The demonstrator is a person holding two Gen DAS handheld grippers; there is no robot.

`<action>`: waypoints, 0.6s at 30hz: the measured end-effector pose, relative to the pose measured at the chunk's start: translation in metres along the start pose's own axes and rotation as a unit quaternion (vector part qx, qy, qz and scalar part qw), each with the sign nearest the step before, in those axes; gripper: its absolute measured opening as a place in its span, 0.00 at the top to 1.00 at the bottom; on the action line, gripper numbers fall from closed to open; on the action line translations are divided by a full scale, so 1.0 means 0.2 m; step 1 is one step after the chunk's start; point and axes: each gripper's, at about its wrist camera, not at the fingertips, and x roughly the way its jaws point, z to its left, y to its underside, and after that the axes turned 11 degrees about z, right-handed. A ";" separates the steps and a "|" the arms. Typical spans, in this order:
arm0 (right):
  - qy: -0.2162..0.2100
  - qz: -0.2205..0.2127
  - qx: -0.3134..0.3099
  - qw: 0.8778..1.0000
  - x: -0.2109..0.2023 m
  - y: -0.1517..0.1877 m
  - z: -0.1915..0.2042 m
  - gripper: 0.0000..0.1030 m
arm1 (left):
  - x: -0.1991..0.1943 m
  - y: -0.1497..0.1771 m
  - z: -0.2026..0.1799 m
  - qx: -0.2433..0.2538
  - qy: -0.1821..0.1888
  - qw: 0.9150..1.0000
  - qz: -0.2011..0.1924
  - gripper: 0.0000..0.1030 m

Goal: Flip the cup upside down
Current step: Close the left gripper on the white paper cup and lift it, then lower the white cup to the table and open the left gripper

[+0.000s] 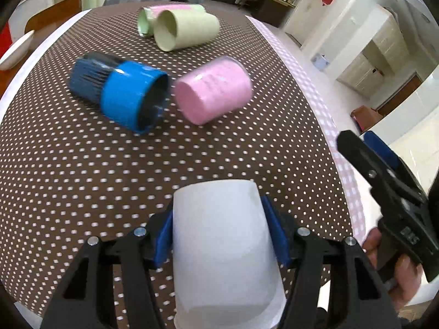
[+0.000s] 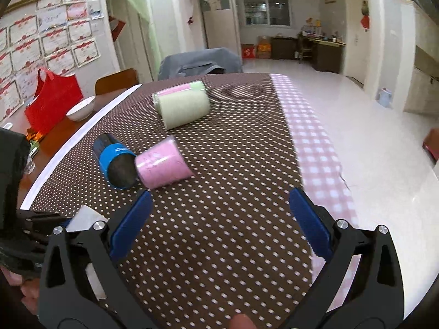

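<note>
The left gripper (image 1: 219, 233) is clamped on a white cup (image 1: 222, 246); the right gripper (image 2: 219, 227) is held spread above the dotted tablecloth (image 2: 219, 164).

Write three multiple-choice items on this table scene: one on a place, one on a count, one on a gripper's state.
1. Where does the pink cup lie?
A. Inside the white bowl
B. On the dotted tablecloth, beside the blue cup
C. On the floor

2. How many cups lie on their sides on the tablecloth?
A. Two
B. Six
C. Four

3. What is the left hand-held gripper doing?
A. Shut on the white cup
B. Open and empty
C. Holding the blue cup

Answers: 1 B, the pink cup lies next to the blue cup on the cloth. 2 C, blue, pink, pale green cup and a pink-and-green cup behind it. 3 A, both blue pads press the white cup; the right hand-held gripper is open.
</note>
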 end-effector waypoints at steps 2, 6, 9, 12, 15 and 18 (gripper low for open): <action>0.001 -0.003 0.003 1.000 -0.01 0.02 -0.02 0.05 | 0.03 0.02 -0.03 0.002 -0.008 1.000 -0.006 0.43; -0.005 -0.002 0.005 1.000 -0.02 0.06 -0.03 0.05 | 0.08 0.01 -0.07 -0.009 -0.023 1.000 -0.013 0.40; -0.011 -0.001 0.005 1.000 -0.02 0.08 -0.03 0.05 | 0.07 0.00 -0.07 -0.015 -0.044 0.999 -0.021 0.27; -0.021 0.002 0.011 1.000 -0.03 0.09 -0.03 0.05 | 0.04 0.01 -0.06 -0.015 -0.048 0.998 -0.033 0.24; -0.030 0.004 0.013 0.999 -0.04 0.09 -0.02 0.05 | -0.05 0.06 -0.04 -0.015 -0.054 0.997 -0.051 0.24; -0.037 0.002 0.011 0.999 -0.06 0.09 0.00 0.05 | -0.15 0.13 0.02 -0.016 -0.056 0.996 -0.072 0.24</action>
